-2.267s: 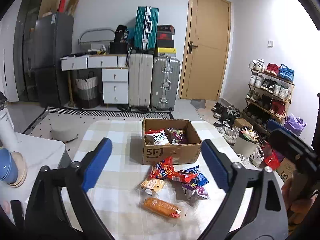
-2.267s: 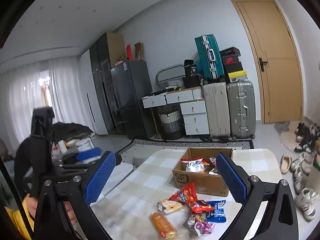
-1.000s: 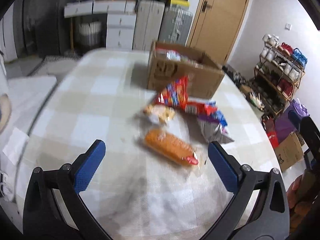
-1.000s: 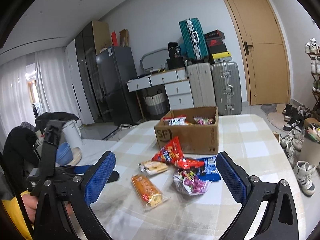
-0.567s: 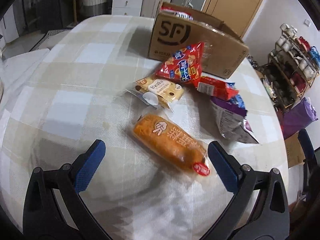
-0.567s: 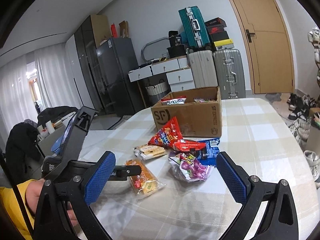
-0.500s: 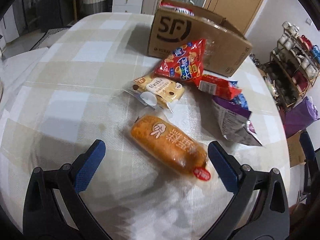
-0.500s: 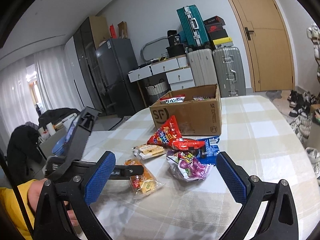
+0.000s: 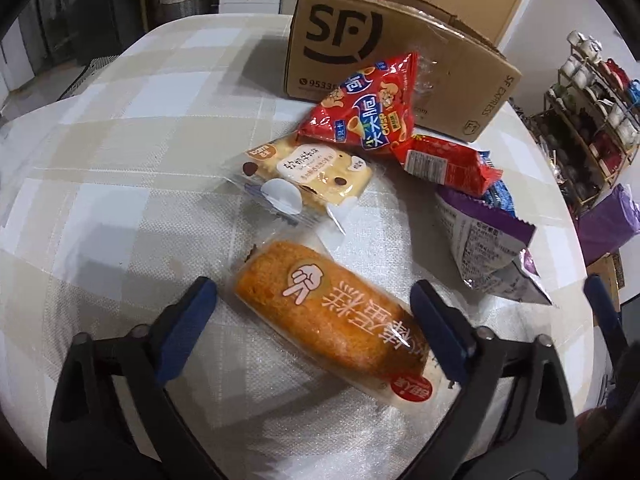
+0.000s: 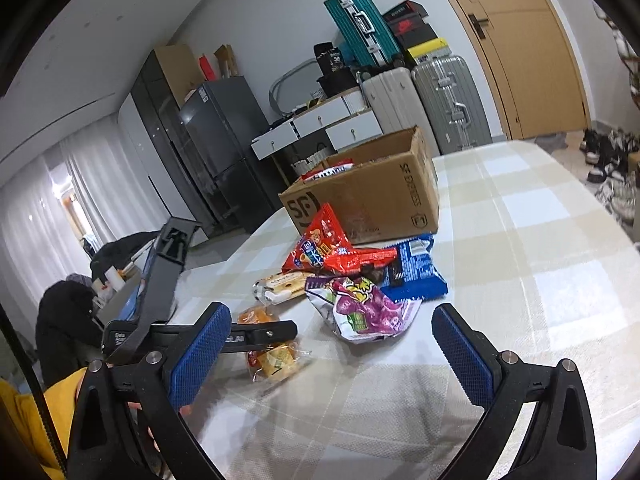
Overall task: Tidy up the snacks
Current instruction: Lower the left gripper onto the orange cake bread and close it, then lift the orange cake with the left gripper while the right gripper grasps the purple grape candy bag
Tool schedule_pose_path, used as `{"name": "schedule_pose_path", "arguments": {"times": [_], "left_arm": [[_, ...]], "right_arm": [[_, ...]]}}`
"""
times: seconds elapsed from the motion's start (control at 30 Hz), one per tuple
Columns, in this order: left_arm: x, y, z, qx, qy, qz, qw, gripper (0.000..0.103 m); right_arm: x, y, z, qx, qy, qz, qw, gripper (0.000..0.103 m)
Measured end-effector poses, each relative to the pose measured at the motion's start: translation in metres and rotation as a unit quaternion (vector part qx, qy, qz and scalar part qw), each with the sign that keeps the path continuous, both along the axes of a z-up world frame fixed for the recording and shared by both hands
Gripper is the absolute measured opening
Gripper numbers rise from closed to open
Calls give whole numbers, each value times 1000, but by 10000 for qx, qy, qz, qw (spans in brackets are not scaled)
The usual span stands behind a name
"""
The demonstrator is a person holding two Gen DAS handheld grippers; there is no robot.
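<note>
An orange cake in a clear wrapper (image 9: 332, 316) lies on the checked tablecloth between the jaws of my left gripper (image 9: 312, 286), which are closing; the left pad still stands apart from it. The right wrist view shows that gripper (image 10: 260, 336) low over the cake (image 10: 276, 360). My right gripper (image 10: 332, 312) is open and holds nothing, just short of a purple bag (image 10: 364, 308). Behind it lie a cracker pack (image 9: 308, 172), a red chip bag (image 9: 364, 116), a small red pack (image 9: 444, 160) and a blue pack (image 10: 416, 272). The cardboard box (image 9: 360, 36) holds several snacks.
The round table (image 10: 520, 240) drops off close to the right of the purple bag (image 9: 484, 248). A shoe rack (image 9: 592, 112) stands past that edge. Suitcases (image 10: 440, 96), drawers and a dark fridge (image 10: 224, 144) line the far wall. A yellow sleeve (image 10: 24, 420) shows at lower left.
The left gripper came down and forward onto the orange cake, and its jaws have narrowed around it. The right gripper sank lower and rolled, so its view is now tilted.
</note>
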State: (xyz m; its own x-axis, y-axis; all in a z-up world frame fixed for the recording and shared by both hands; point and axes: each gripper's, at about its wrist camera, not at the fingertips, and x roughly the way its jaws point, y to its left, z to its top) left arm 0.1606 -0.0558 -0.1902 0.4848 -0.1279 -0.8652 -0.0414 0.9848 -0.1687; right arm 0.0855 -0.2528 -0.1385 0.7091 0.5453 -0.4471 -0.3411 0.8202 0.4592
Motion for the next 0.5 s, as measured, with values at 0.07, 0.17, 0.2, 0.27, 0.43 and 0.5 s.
{"name": "schedule_pose_path", "arguments": {"times": [0.07, 0.17, 0.2, 0.27, 0.43, 0.5], "left_arm": [[-4, -1, 0, -11, -48, -145, 9999, 82], [-8, 3, 1, -167, -84, -319, 9993, 75], [-8, 5, 2, -204, -89, -367, 9991, 74], [-12, 8, 2, -303, -95, -424, 9986, 72], [-28, 26, 1, -440, -129, -409, 9981, 69], [-34, 29, 1, -482, -148, -400, 9979, 68]], "right_arm": [[3, -1, -3, 88, 84, -1, 9999, 102], [3, -1, -5, 126, 127, 5, 9998, 102], [3, -1, -5, 129, 149, 5, 9998, 102], [3, -1, -6, 147, 169, -1, 9997, 102], [4, -2, -7, 175, 205, -47, 9996, 102], [3, -3, -6, 158, 207, -86, 9996, 102]]}}
